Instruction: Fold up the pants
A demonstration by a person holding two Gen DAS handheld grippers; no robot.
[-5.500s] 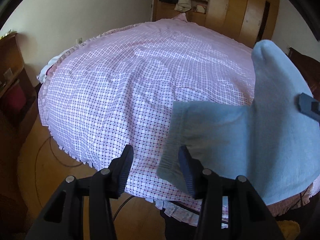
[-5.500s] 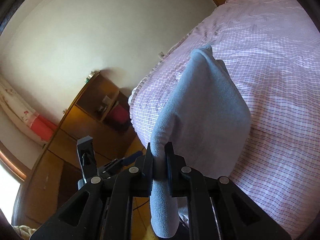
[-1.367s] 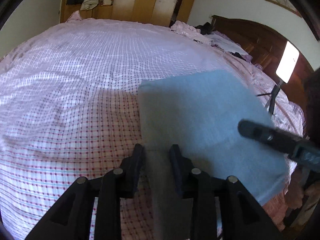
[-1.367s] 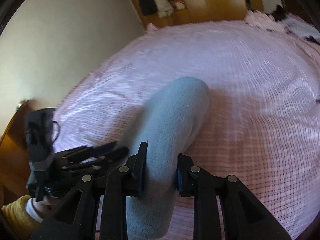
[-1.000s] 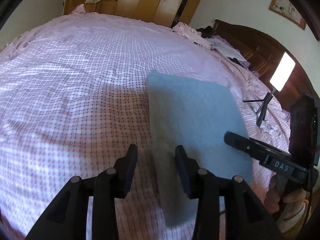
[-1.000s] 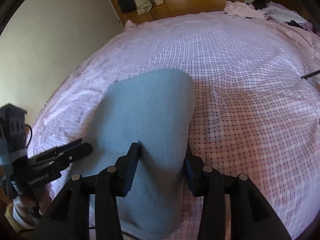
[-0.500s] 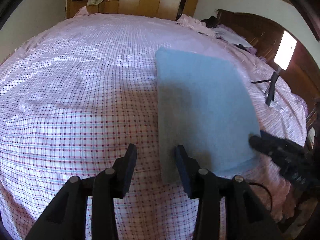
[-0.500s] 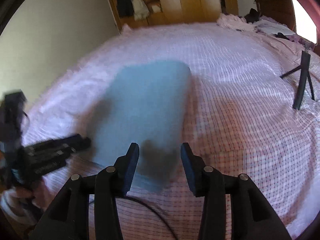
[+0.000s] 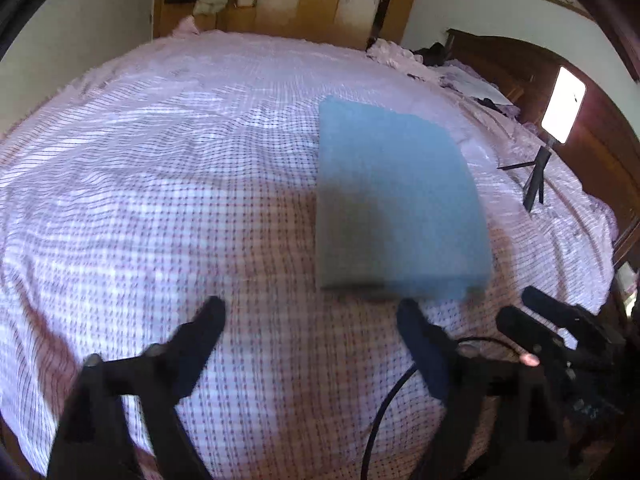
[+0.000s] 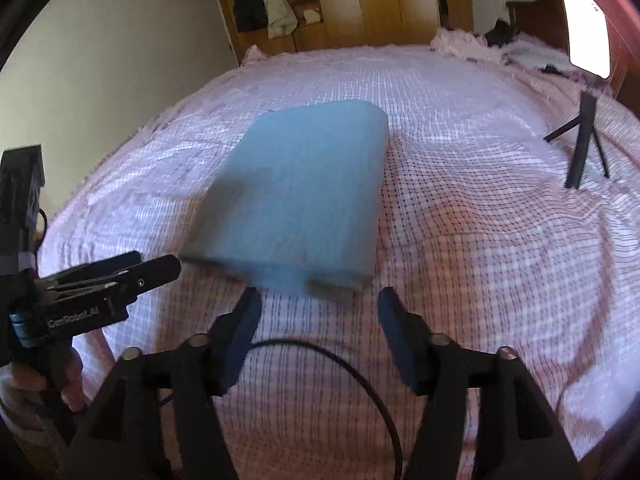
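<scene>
A small black tripod (image 9: 535, 178) stands on the bed (image 9: 160, 208) to the right of the pants (image 9: 394, 204), well apart from them, and it carries a bright light panel (image 9: 563, 110). A black cable (image 10: 360, 372) curves over the checked sheet near the front edge of the bed. Behind the bed there is a wooden wardrobe (image 10: 360, 4) with clothes hanging in it. Nothing lies between the grippers and the pants.

The blue pants lie flat on the pink checked sheet, folded into a neat rectangle. The left gripper (image 9: 310, 326) is above the sheet just in front of the near edge of the pants; its fingers are spread wide and hold nothing. The right gripper (image 10: 318, 312) is also just before that near edge, with its fingers wide apart and empty.
</scene>
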